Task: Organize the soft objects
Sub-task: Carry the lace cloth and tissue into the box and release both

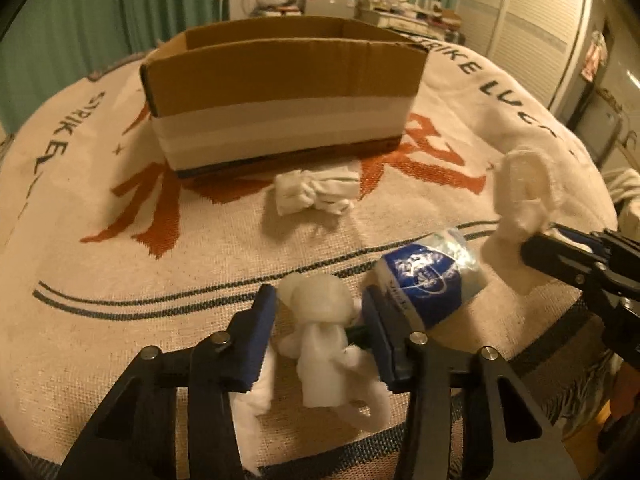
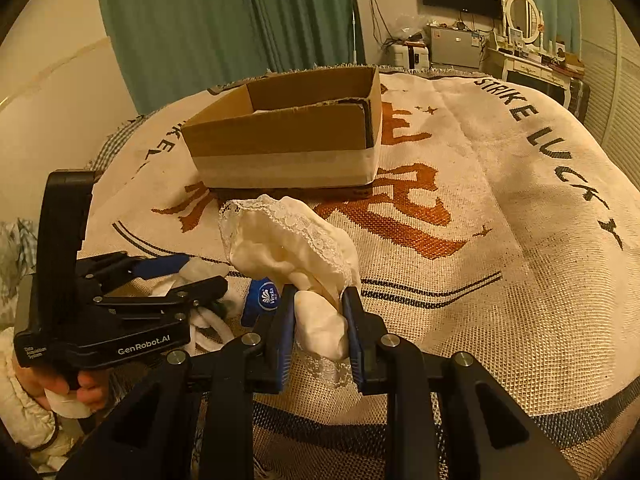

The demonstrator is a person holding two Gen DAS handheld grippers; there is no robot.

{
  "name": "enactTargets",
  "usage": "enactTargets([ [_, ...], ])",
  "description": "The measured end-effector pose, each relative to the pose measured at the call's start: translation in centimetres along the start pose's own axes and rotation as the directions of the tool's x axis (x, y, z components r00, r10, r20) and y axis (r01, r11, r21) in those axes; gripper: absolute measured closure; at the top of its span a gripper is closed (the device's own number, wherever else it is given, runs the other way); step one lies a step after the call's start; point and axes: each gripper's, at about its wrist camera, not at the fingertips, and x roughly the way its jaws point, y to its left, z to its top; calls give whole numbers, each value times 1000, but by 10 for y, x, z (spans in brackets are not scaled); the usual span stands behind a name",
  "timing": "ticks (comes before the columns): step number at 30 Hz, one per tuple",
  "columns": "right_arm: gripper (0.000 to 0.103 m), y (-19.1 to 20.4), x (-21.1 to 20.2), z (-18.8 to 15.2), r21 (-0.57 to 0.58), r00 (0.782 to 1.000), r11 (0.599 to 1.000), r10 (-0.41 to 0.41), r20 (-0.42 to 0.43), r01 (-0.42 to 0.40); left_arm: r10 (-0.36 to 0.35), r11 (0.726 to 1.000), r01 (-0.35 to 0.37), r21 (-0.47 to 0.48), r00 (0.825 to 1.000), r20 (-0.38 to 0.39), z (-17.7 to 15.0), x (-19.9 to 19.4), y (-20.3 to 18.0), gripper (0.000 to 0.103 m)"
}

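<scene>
A cardboard box (image 1: pixel 280 92) stands open at the far middle of the woven blanket; it also shows in the right wrist view (image 2: pixel 288 140). My left gripper (image 1: pixel 318 312) is open around a white soft bundle (image 1: pixel 320 332) lying on the blanket. A blue tissue pack (image 1: pixel 430 276) lies just right of it. A knotted white cloth (image 1: pixel 316 196) lies in front of the box. My right gripper (image 2: pixel 318 312) is shut on a cream lace-trimmed cloth (image 2: pixel 292 244), held above the blanket; that cloth shows at the right of the left wrist view (image 1: pixel 524 196).
The blanket (image 2: pixel 500 240) with orange characters and dark lettering covers the rounded surface. Green curtains, a TV and a cluttered dresser stand behind. The left gripper body (image 2: pixel 120 312) and the hand holding it fill the lower left of the right wrist view.
</scene>
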Motion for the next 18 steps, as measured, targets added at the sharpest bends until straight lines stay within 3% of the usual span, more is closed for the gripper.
enactTargets([
  [3,80,0,1,1,5,1000,1000,-7,1,7,-7,1000,7,9,1000,2,-1,-4,0,74],
  [9,80,10,-6,0,-13,1000,1000,-15,12,15,-9,1000,9,-5,1000,20,-4,-19,6,75],
  [18,80,26,-35,14,-58,996,998,-12,84,17,12,1000,-10,-12,988,153,17,-69,12,75],
])
